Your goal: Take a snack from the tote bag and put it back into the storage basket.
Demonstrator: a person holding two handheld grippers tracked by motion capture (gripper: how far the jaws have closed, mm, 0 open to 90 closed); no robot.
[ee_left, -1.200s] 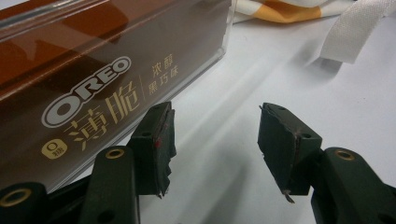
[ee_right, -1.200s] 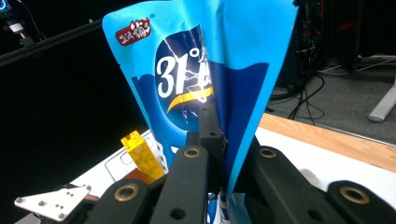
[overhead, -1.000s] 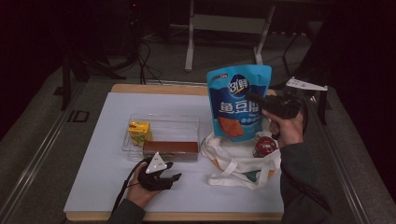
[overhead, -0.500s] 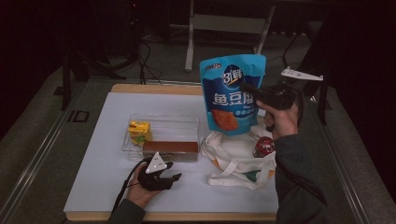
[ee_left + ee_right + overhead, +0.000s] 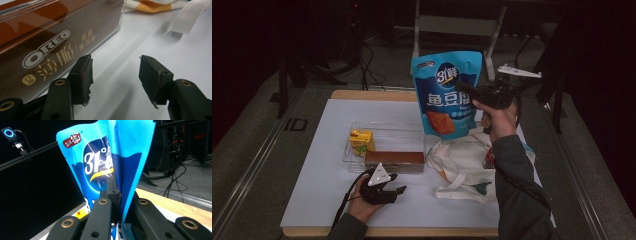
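My right gripper is shut on the right edge of a blue snack pouch and holds it upright in the air above the table's far right. In the right gripper view the pouch folds between the closed jaws of my right gripper. My left gripper rests on the white table near the front edge, open, nothing between its fingers. In the left gripper view, my left gripper sits just in front of a brown Oreo box.
A clear tray holds the Oreo box and a small yellow carton. A white tote bag lies crumpled at the right, under the raised pouch. The wooden table edge runs along the back.
My right hand has carried the pouch leftward and a little higher, away from the tote bag. The left gripper has stayed in place.
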